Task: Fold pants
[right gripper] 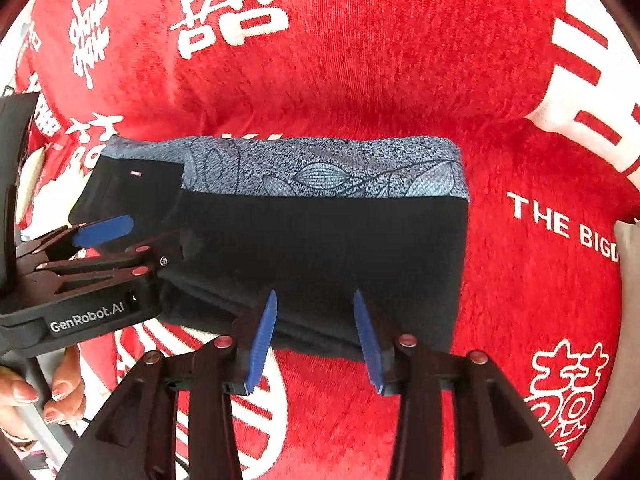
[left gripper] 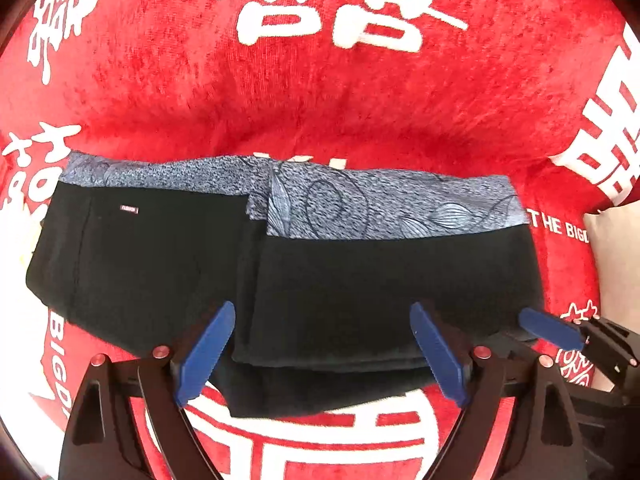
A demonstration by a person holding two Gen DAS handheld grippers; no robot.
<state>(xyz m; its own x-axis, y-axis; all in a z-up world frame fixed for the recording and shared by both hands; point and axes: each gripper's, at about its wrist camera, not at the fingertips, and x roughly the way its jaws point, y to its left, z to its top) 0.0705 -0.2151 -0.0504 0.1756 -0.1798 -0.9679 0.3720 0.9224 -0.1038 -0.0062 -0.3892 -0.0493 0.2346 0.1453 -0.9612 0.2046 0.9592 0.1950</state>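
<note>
Pants (left gripper: 320,272), black with a blue-grey leaf-patterned band along their upper edge, lie folded into a wide, flat bundle across the middle of both frames on a red cloth (left gripper: 320,100) printed with large white characters and the words "THE BIGD". In the left wrist view a small light label (left gripper: 129,209) sits on the black fabric at the upper left of the bundle, and stacked layers show at the lower edge, between the blue fingers. The left gripper (left gripper: 324,344) stands with its jaws wide apart over that lower edge, nothing pinched between them. The right gripper (right gripper: 316,340) also has its jaws parted, less widely, at the lower edge of the pants in the right wrist view, with the pads clear of the fabric. At the lower left of that view a hand (right gripper: 60,388) grasps the handle of the left gripper's black body, marked "GenRobot.AI".
</note>
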